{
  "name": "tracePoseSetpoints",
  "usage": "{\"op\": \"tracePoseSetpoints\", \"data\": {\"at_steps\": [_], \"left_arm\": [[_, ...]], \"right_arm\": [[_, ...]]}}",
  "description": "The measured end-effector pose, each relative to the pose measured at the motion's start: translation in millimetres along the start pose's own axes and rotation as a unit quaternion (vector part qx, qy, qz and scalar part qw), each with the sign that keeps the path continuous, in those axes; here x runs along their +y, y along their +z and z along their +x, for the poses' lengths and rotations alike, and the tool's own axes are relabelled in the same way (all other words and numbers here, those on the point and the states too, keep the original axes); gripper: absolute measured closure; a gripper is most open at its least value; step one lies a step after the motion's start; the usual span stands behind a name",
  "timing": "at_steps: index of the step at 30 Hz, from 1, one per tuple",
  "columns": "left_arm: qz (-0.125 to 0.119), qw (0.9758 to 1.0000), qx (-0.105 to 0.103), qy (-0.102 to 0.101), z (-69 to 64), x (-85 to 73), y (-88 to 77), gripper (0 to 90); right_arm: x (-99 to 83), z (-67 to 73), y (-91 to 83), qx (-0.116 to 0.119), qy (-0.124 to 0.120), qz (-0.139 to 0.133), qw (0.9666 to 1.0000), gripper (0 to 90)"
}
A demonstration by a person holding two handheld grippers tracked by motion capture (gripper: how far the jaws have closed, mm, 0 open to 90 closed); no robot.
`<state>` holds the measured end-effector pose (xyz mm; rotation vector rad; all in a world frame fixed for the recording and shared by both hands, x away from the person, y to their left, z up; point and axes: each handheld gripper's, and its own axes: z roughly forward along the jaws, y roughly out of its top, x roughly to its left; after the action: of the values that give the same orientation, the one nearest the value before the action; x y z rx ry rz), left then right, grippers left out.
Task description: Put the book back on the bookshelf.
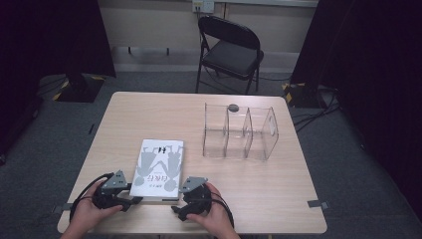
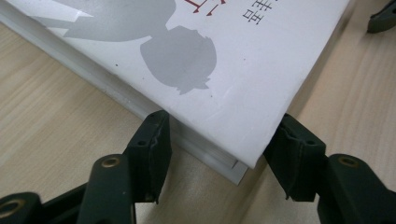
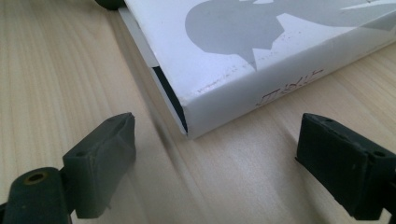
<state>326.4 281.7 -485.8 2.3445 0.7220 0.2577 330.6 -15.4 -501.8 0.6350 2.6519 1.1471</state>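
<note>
Left hand-held gripper (image 2: 219, 154), jaws touching book (image 2: 243, 70) corner

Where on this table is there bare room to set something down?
Bare: the far left of the table beyond the book, the strip between book and clear organizer, and the near right corner. Crowded: the near edge, where left gripper and right gripper flank the book.

A clear acrylic organiser with three open compartments (image 1: 240, 133) is set on the right half of a light wooden table (image 1: 149, 112). A black folding metal chair (image 1: 230, 46) is placed beyond the table's far edge, on grey carpet (image 1: 343, 164).
</note>
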Motion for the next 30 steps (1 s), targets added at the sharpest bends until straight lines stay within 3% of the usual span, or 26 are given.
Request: {"op": "tracePoseSetpoints", "data": {"at_steps": [3,7,9,12,18,21,23,26,30], "left_arm": [[-0.004,0.9999,0.011,-0.002,-1.3,0.7,1.5,43.0],[0.001,0.9999,0.008,-0.009,-1.3,2.8,1.2,43.2],[0.007,1.0,0.006,-0.002,-0.2,3.0,0.1,43.2],[-0.005,0.9999,-0.004,-0.014,0.6,2.0,0.3,43.6],[0.015,0.9998,-0.003,-0.014,0.6,7.2,-2.0,44.9],[0.017,0.9994,-0.01,-0.027,1.2,10.1,-2.3,45.1],[0.023,0.9995,-0.009,-0.018,0.7,12.7,-3.5,45.8],[0.018,0.9996,-0.002,-0.023,-2.0,14.5,-3.9,46.0],[0.019,0.9996,-0.007,-0.019,-0.5,13.7,-5.8,46.8]], "right_arm": [[-0.4,1.5,-0.6,0.004,-0.002,0.001,1.0,11.7],[-0.9,2.2,-0.8,0.005,-0.005,-0.002,1.0,11.6],[-0.5,3.4,-0.7,0.004,-0.002,-0.001,1.0,11.5],[0.0,6.0,0.1,0.006,-0.006,-0.001,1.0,11.5],[0.6,5.8,0.8,0.007,-0.005,-0.001,1.0,11.5],[1.8,4.4,2.1,0.005,-0.006,-0.002,1.0,11.5],[2.7,3.6,3.3,0.006,-0.007,-0.002,1.0,11.5],[3.2,3.2,3.4,0.007,-0.006,0.0,1.0,11.5],[5.7,2.7,6.2,0.005,-0.004,0.0,1.0,11.3]]}}
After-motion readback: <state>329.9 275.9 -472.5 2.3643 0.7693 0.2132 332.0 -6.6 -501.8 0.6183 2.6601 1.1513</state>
